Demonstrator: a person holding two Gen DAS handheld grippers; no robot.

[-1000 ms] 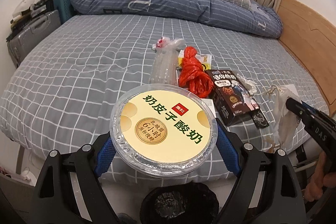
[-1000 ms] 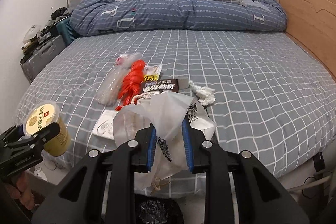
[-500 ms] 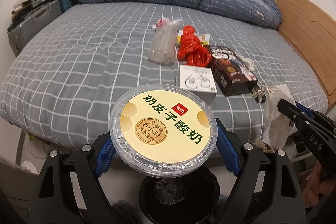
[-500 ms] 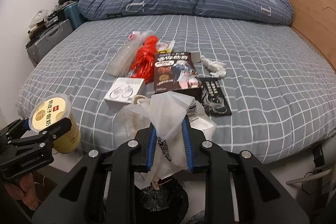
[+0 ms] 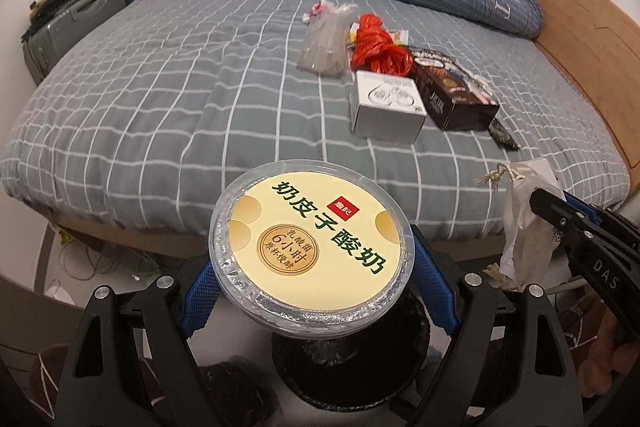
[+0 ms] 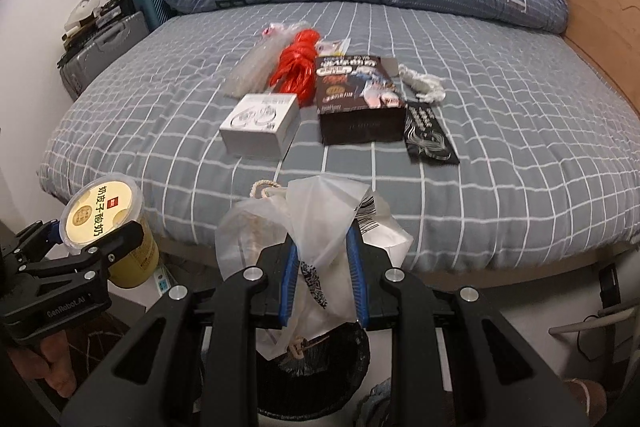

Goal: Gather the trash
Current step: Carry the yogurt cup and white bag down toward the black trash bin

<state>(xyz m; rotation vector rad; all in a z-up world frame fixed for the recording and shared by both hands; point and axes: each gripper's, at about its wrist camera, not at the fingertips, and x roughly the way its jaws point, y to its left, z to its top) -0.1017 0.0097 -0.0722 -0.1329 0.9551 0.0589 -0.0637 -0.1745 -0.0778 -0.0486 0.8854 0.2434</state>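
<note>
Left tool (image 5: 316, 291) clamped on yogurt cup (image 5: 310, 253), cup sitting above the black-lined trash bin (image 5: 352, 367), slightly toward the bed side of its mouth. Right tool (image 6: 322, 269) pinched together on white plastic bag (image 6: 316, 227), bag's loose tail with rope handle hanging into the bin mouth. Step: drop both into bin. Do it well, my read: centre cup over the bin opening before spreading the pads, keep it upright; lower bag further so it doesn't snag the bin rim. Beyond the bin on the bed (image 6: 500, 131): clear wrapper (image 6: 260, 65), red bag (image 6: 298, 67), white box (image 6: 260, 125), dark carton (image 6: 360, 99), black sachet (image 6: 430, 137) uncollected.
</note>
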